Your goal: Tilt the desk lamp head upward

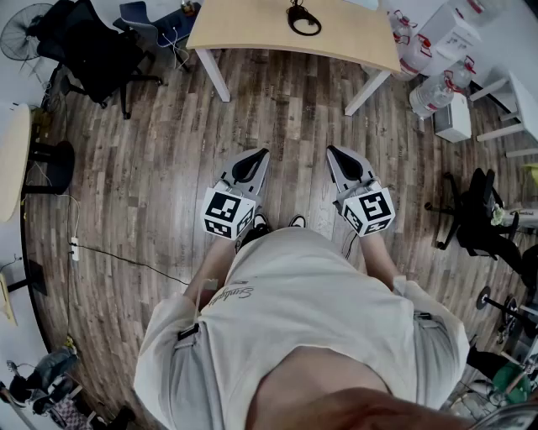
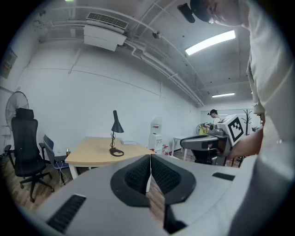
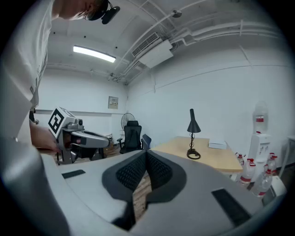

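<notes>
Head view is showing me standing on the wooden floor [image 1: 151, 176], holding the left gripper [image 1: 261, 154] and the right gripper [image 1: 331, 151] low in front of my body, side by side and pointing forward. The desk lamp [image 1: 303, 18] is sitting on the light wooden table [image 1: 244, 34], well ahead of both sets of fingertips, with bare floor lying between them and the table.

Left gripper view is showing my left fingers [image 2: 138, 175] pressed together, their ribbed pads meeting along a thin seam with nothing caught between them. Beyond their tips and a little to the left, the lamp [image 2: 115, 134] is standing upright, its dark cone-shaped lamp head [image 2: 117, 123] pointing downward.

Right gripper view is showing my right fingers [image 3: 159, 173] clenched on nothing as well. The lamp [image 3: 192, 134] is standing beyond and to the right of those tips.

I am judging that I am carrying both grippers shut and close to my body because nothing is within reach: the tilt is not yet begun. Reaching the lamp head is going to call for stepping up to the table and parting one pair of fingers around the cone.
</notes>
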A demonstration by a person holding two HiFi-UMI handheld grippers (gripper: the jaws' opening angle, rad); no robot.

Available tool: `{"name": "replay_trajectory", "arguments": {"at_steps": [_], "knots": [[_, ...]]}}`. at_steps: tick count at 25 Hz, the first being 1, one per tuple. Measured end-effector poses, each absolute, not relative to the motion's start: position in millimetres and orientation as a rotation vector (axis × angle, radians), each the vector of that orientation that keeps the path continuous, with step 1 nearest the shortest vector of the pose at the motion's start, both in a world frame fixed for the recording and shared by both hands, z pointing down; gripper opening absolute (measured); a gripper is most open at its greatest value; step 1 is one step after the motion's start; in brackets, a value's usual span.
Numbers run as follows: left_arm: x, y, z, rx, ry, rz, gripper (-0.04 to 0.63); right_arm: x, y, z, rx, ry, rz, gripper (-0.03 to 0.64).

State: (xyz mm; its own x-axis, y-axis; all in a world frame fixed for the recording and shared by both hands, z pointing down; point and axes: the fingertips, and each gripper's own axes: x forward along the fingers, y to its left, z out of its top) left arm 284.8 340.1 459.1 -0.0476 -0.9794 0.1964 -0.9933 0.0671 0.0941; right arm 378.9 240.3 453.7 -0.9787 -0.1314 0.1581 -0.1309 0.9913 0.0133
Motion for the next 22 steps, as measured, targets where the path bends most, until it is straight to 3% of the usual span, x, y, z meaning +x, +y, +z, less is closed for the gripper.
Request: {"name": "replay_trajectory", "arguments": {"at_steps": [22], "knots": [[198.0,357.7,502.2,2.091,-1.922,0.078,0.015,318.5,259.7,494.7,0.506,-2.868,0.159,-0.006]]}}
